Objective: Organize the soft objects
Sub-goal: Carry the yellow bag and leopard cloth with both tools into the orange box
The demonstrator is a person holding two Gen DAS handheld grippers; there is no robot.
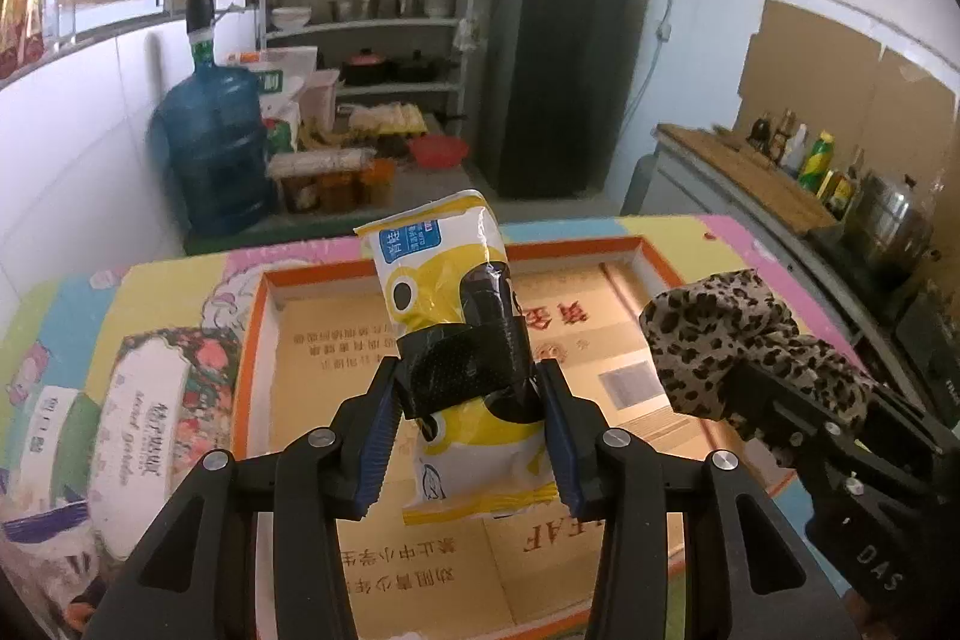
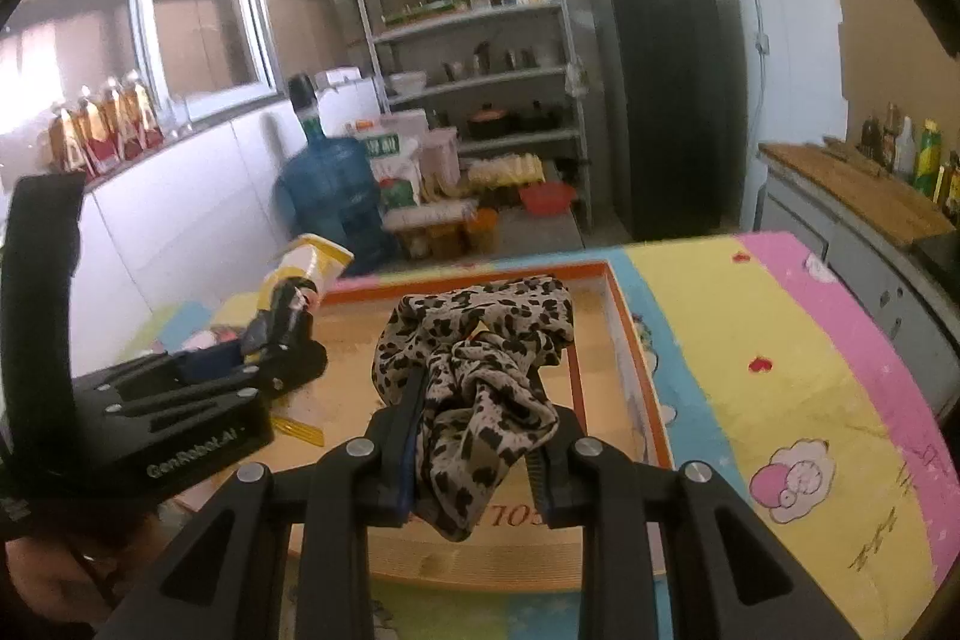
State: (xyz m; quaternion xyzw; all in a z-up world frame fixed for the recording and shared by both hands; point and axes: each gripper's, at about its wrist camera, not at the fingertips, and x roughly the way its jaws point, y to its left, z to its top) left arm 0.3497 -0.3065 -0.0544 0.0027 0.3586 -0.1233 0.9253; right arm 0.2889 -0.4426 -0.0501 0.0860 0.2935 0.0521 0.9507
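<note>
Left claw clenched on yellow snack pouch; right claw clenched on leopard-print cloth. Both above orange-rimmed cardboard tray, cloth at 3 o'clock of pouch. Advised: lower well inside rim, release separately.

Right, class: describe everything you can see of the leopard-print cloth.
The leopard-print cloth is a thin, soft fabric, beige with black spots, bunched into crumpled folds. The right gripper is shut on it, one end drooping below the jaws. It hangs above the orange-rimmed cardboard tray, touching nothing else in view. From the left wrist camera it shows as a rounded bundle beside the yellow packet.
</note>
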